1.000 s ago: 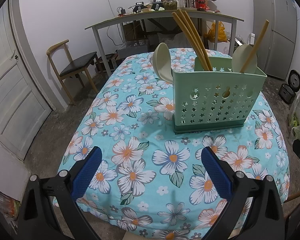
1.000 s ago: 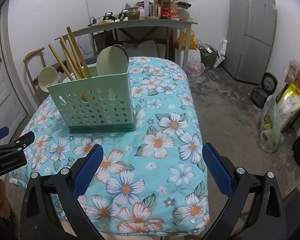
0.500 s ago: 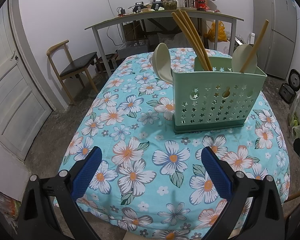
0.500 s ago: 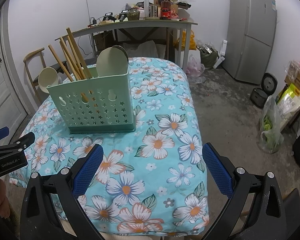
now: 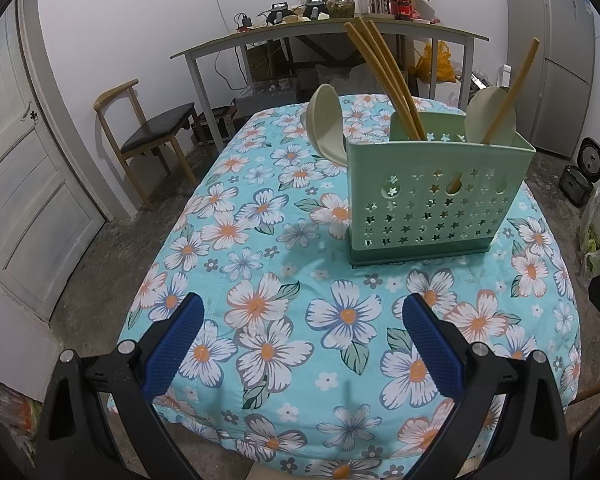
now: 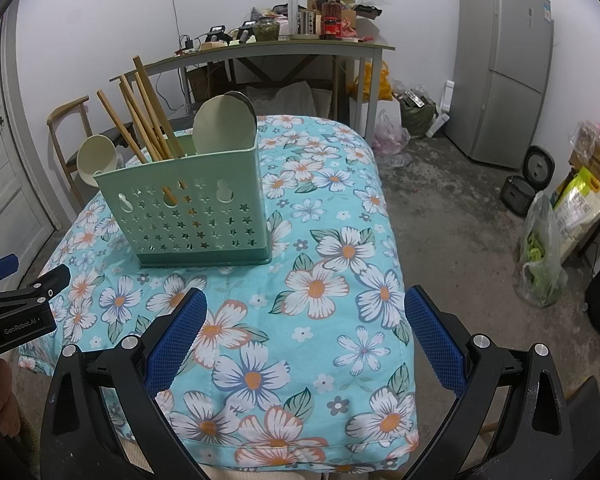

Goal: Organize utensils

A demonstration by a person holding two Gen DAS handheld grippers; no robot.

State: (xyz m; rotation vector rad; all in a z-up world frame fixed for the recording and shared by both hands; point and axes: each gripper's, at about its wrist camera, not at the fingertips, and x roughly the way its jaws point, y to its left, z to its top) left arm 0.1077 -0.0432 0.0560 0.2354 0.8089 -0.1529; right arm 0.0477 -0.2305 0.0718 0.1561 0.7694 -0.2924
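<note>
A green perforated utensil holder stands on the floral tablecloth. Wooden chopsticks and cream spoons stick up out of it. My left gripper is open near the table's front edge, well short of the holder, nothing between its blue pads. My right gripper is open too, empty, over the front right part of the table. The left gripper's body shows at the left edge of the right wrist view.
A wooden chair stands left of the table by a white door. A cluttered desk lines the back wall. A grey fridge, a rice cooker and bags stand on the floor at the right.
</note>
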